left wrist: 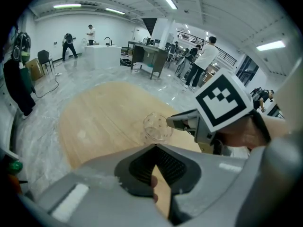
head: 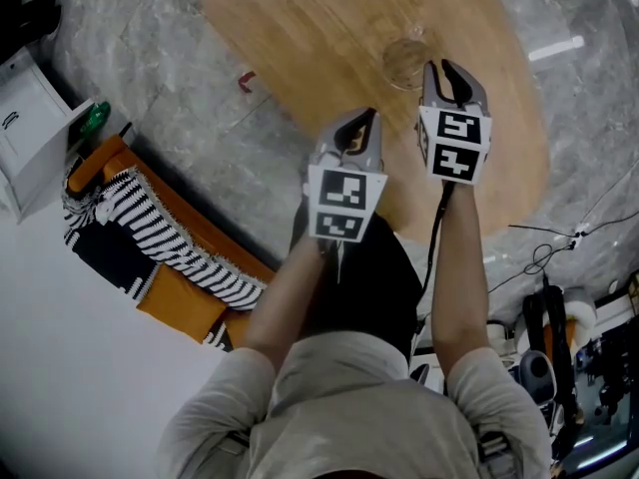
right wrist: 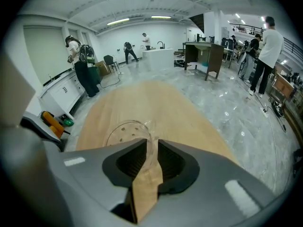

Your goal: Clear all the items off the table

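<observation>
A clear glass cup stands on the oval wooden table, toward its right side. My right gripper reaches it from the near side. In the right gripper view the cup sits just left of the jaws, and its thin wall runs up between them, with my right gripper shut on it. My left gripper hovers over the table's near edge, apart from the cup. Its tips meet in the left gripper view, so the left gripper is shut and holds nothing. That view shows the cup and the right gripper ahead.
An orange bench with striped cloth stands left of me on the marble floor. A white cabinet and a green bottle are beyond it. A small red thing lies on the floor by the table. Cables trail at the right.
</observation>
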A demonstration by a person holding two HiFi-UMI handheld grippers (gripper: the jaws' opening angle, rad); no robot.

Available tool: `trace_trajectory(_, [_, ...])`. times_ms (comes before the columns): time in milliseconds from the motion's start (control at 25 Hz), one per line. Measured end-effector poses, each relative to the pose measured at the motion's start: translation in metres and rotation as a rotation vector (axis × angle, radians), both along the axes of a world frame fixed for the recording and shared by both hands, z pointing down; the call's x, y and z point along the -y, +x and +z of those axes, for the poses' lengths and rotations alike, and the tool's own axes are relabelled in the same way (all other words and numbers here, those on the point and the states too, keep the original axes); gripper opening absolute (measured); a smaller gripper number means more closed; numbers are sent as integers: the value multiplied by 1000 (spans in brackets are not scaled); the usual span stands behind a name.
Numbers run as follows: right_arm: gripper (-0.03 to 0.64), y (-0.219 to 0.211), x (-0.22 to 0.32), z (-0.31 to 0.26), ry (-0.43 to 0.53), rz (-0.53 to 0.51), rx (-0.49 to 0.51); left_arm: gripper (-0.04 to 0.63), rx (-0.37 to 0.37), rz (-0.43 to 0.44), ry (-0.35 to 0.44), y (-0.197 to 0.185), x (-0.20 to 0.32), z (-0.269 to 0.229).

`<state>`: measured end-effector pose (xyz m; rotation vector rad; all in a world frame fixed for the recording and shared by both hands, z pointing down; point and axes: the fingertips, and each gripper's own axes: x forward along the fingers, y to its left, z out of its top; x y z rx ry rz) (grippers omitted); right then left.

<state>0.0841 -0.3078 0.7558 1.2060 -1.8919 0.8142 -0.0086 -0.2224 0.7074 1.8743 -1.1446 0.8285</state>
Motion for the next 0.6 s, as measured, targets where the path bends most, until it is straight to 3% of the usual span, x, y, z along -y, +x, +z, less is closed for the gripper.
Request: trace_trajectory(600, [67, -14, 16, 29, -22, -110, -109, 20, 13, -22, -17, -15, 2, -4])
